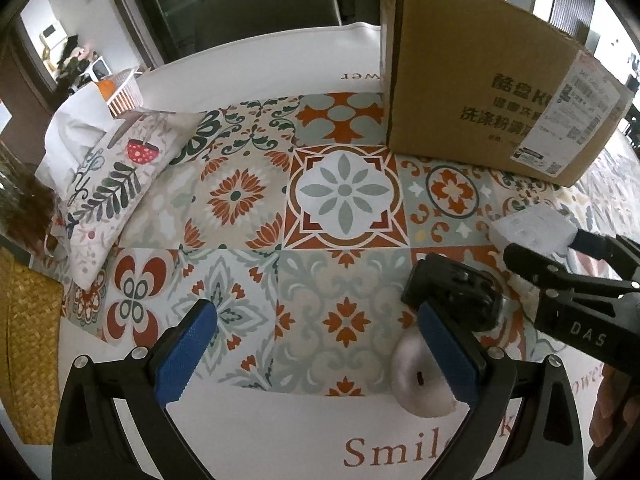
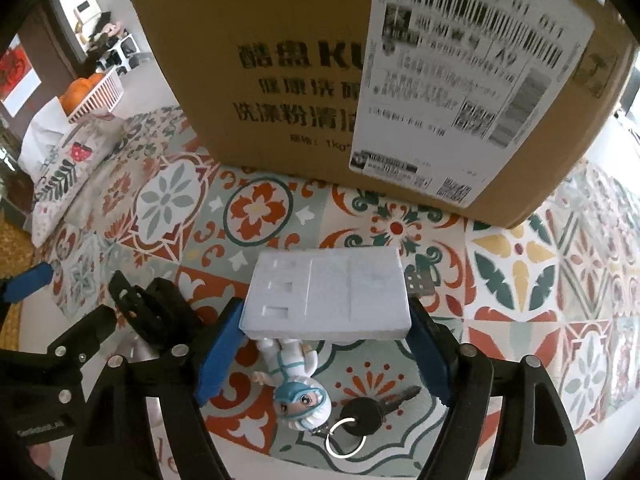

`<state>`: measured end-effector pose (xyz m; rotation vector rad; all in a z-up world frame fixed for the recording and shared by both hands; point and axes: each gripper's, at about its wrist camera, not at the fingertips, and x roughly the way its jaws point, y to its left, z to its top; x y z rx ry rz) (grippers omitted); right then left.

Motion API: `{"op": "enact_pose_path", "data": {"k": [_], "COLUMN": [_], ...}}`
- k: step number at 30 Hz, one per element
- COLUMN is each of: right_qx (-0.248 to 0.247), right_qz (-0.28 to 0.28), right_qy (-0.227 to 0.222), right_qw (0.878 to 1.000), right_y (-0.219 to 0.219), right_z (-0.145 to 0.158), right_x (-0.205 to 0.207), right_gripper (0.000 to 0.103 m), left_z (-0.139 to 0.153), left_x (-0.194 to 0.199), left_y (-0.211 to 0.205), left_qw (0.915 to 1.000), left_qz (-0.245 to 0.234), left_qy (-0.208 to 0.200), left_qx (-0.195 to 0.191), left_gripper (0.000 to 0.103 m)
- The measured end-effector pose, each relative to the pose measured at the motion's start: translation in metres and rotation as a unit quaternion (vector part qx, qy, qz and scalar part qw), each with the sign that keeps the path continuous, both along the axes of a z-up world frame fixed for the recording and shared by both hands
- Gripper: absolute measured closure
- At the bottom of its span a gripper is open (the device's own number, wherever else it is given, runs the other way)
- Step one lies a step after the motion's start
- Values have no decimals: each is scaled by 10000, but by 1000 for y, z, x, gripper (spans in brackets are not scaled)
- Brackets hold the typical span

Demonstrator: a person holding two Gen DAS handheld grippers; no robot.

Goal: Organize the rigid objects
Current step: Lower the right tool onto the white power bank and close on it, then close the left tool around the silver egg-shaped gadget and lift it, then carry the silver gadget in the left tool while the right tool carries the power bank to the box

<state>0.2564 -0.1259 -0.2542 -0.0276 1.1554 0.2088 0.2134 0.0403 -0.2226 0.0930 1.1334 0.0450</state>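
My right gripper (image 2: pixel 326 344) is shut on a white foam block (image 2: pixel 328 292), with a blue pad against each of its short sides. The block hangs above a small white-suited figurine (image 2: pixel 298 384) on a key ring (image 2: pixel 345 438) with a black-headed key (image 2: pixel 368 412). A metal USB plug (image 2: pixel 420 284) shows behind the block. In the left wrist view the same block (image 1: pixel 528 228) sits at the right gripper's (image 1: pixel 556 246) tips. My left gripper (image 1: pixel 316 344) stands open over the patterned cloth. A pale round disc (image 1: pixel 416 380) lies by its right pad, and a black clip-like part (image 1: pixel 456 296) sits just beyond.
A large cardboard box (image 2: pixel 280 80) with a shipping label stands close behind the block, also the cardboard box (image 1: pixel 480 80) at the back right. A printed pillow (image 1: pixel 116 184) lies at the left, a white basket (image 1: pixel 120 92) behind it, a woven mat (image 1: pixel 28 340) at the left edge.
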Motion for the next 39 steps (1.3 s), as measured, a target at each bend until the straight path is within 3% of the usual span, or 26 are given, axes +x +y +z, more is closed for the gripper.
{"op": "enact_pose_path", "data": {"k": [13, 18, 27, 33, 39], "right_qx": [-119, -135, -214, -212, -188], "right_qz": [-87, -224, -460, -491, -497], "right_qy": [-515, -505, -345, -270, -303], "right_qw": [9986, 9984, 9981, 9982, 9981], "right_y": [-11, -25, -44, -45, -45], "right_z": [39, 43, 32, 26, 29], "right_x": [-30, -44, -57, -59, -62], "right_gripper": [26, 26, 26, 26, 26], "left_z": [-1, -4, -27, -32, -29], "left_x": [-23, -25, -19, -16, -21], "left_y": [-12, -31, -49, -54, -52], "left_qw": [9963, 9953, 9943, 9945, 9930], "left_qz": [-289, -468, -499, -539, -593], "left_qy": [421, 503, 734, 696, 634], "left_qx": [-697, -685, -592, -561, -796], "left_gripper": [5, 7, 25, 46, 48]}}
